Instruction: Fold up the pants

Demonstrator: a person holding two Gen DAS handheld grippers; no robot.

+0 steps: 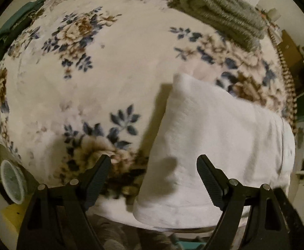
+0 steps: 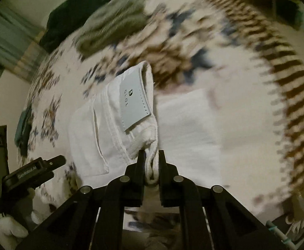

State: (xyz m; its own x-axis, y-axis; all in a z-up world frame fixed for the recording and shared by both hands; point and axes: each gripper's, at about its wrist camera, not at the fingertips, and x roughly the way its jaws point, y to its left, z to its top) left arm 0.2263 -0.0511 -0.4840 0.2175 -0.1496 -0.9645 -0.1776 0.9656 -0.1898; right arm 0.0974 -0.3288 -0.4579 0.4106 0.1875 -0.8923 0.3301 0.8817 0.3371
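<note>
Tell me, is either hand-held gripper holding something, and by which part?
The right hand-held gripper pinches the white pants at the waistband edge near the label. The left hand-held gripper is open, holding nothing.

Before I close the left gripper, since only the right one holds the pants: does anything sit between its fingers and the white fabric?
Nothing visible does. The left gripper is open just above the white pants, with only floral blanket beside them.

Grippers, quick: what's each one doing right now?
Left gripper: open, holding nothing.
Right gripper: closed on the white pants at the waistband.
</note>
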